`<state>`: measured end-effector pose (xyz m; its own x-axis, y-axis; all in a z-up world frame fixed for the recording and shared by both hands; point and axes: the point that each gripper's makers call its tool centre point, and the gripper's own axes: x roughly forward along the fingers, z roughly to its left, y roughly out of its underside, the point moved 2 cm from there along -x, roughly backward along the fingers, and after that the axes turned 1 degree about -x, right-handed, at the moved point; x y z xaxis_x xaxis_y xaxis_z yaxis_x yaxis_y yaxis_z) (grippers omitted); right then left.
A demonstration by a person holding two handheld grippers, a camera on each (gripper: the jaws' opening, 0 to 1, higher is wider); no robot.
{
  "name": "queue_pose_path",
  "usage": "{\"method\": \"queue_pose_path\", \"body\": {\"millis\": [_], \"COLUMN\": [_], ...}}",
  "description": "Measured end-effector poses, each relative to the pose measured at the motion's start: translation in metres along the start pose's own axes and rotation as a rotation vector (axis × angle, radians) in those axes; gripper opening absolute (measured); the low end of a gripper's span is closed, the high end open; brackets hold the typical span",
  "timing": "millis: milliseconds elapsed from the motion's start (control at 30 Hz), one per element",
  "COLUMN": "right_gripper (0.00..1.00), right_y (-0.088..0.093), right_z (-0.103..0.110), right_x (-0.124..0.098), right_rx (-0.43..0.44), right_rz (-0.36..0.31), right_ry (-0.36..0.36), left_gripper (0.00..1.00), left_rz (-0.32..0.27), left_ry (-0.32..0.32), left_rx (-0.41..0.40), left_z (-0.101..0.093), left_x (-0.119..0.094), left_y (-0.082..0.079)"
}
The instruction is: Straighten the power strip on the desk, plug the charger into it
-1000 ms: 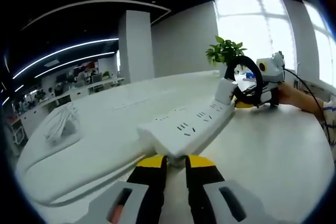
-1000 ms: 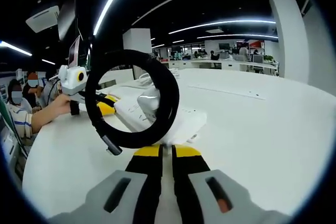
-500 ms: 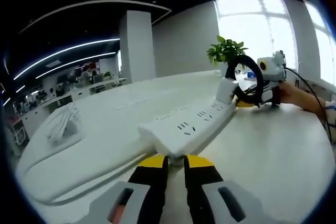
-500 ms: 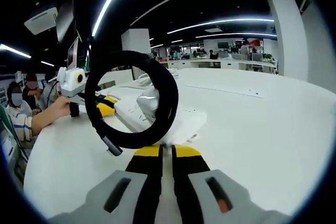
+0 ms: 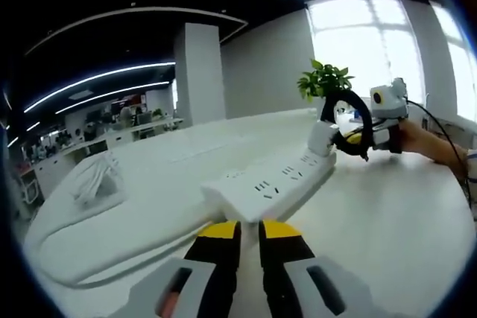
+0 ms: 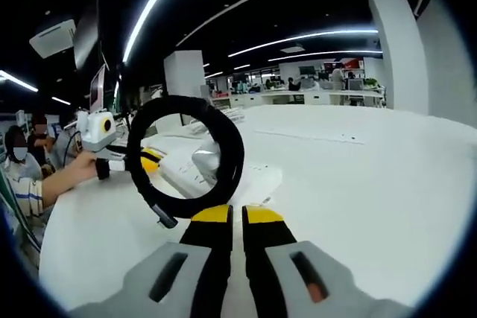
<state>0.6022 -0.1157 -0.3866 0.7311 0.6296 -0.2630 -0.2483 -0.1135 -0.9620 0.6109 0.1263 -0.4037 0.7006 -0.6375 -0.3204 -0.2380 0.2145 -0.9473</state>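
A white power strip point(image 5: 272, 182) lies flat on the white desk point(image 5: 387, 236), running away from my left gripper point(image 5: 250, 227), whose jaws are shut just short of its near end. A white charger point(image 5: 322, 138) is plugged in at the far end, with its black cable loop point(image 5: 350, 94) standing up beside it. The right gripper point(image 5: 349, 138) sits at that far end. In the right gripper view, my right gripper point(image 6: 237, 214) is shut just below the strip point(image 6: 253, 176), with the charger point(image 6: 205, 161) and cable loop point(image 6: 232, 150) just above. The left gripper point(image 6: 153, 157) is at the strip's other end.
A potted plant point(image 5: 324, 80) stands behind the strip's far end. A white bundle point(image 5: 93, 180) lies on the desk at the left. A person's hand point(image 5: 417, 139) holds the right gripper. A masked person point(image 6: 22, 176) sits at the desk's left edge.
Both sets of jaw tips have drawn back a little from the strip's ends, so the strip looks smaller and farther. The strip, charger and loop lie as before.
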Motion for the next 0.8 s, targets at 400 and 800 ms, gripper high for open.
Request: {"method": "queue_pose_path", "body": {"millis": [400, 800], "right_gripper": [0.05, 0.06], "right_y": [-0.018, -0.023], "right_z": [-0.019, -0.039], "right_x": [-0.013, -0.033], "right_rx": [-0.014, 0.044], "right_rz": [-0.075, -0.131], "right_ry": [0.089, 0.158], "left_gripper": [0.1, 0.15], "left_rz": [-0.059, -0.071], "left_ry": [-0.007, -0.031], "left_rx": [-0.011, -0.058], "left_z": [0.003, -0.001], "left_x": [-0.011, -0.02], "left_y": [-0.007, -0.013]}}
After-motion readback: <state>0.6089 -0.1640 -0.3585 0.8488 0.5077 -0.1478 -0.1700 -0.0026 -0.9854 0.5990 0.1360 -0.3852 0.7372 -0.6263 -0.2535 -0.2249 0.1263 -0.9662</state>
